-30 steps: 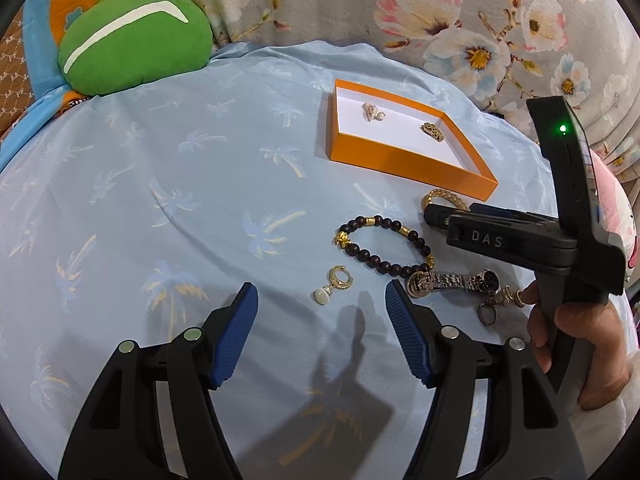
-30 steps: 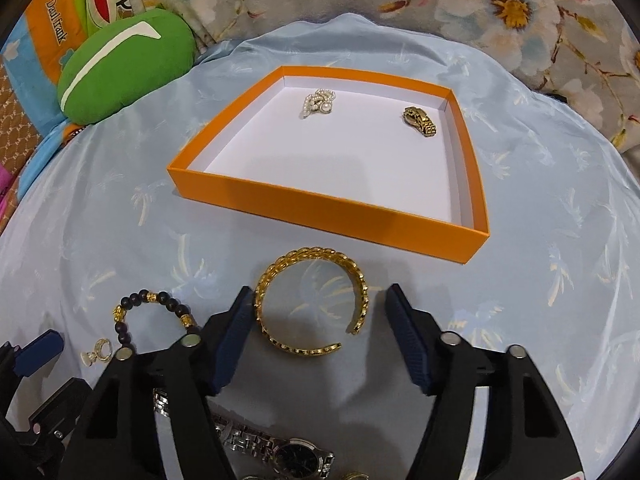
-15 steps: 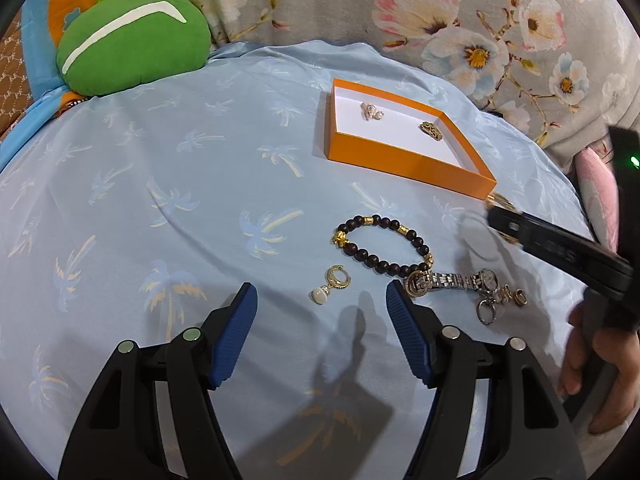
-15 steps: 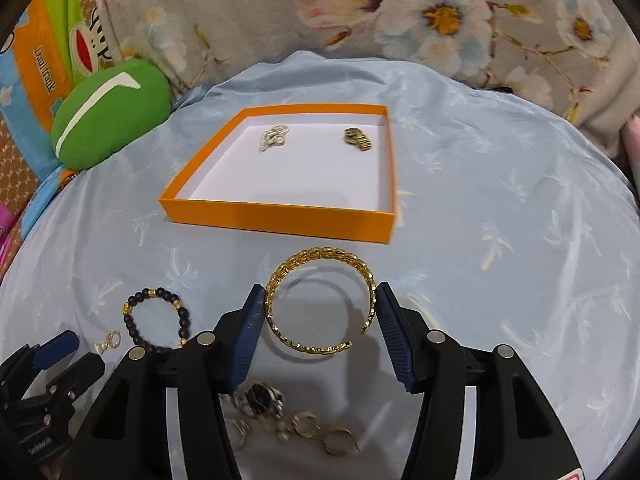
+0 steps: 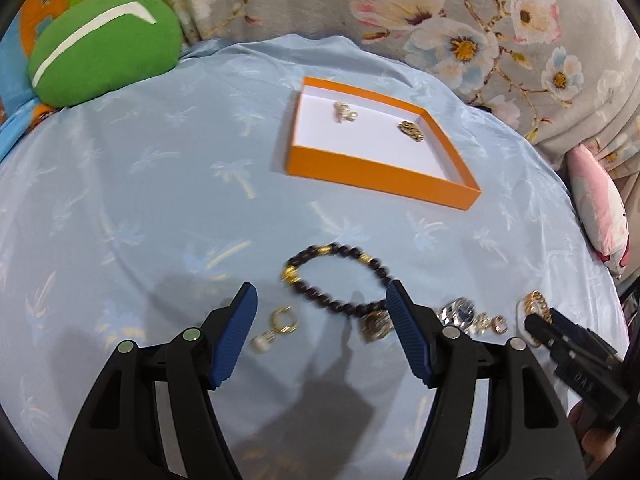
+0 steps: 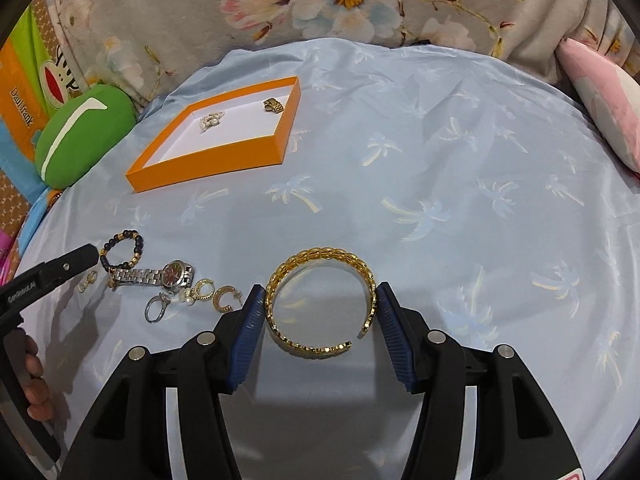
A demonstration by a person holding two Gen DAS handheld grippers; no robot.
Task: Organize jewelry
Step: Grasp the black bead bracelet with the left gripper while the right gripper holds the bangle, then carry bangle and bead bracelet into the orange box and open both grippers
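The right gripper (image 6: 320, 312) clamps a gold, woven-link open bangle (image 6: 320, 300) by its sides. The left gripper (image 5: 322, 332) gapes wide, having just widened, holding nothing.

A home, by every sign, most likely a bedroom or a soft sitting corner. The surface is covered with a pale blue satin sheet printed with palm trees (image 6: 420, 152), backed by grey fabric with large pink and white flowers (image 5: 460, 20). A green plush cushion with a white stripe (image 5: 100, 48) and a pink and white soft pillow (image 6: 604, 92) lie at the edges (whether the surface underneath is a bed cannot be told).
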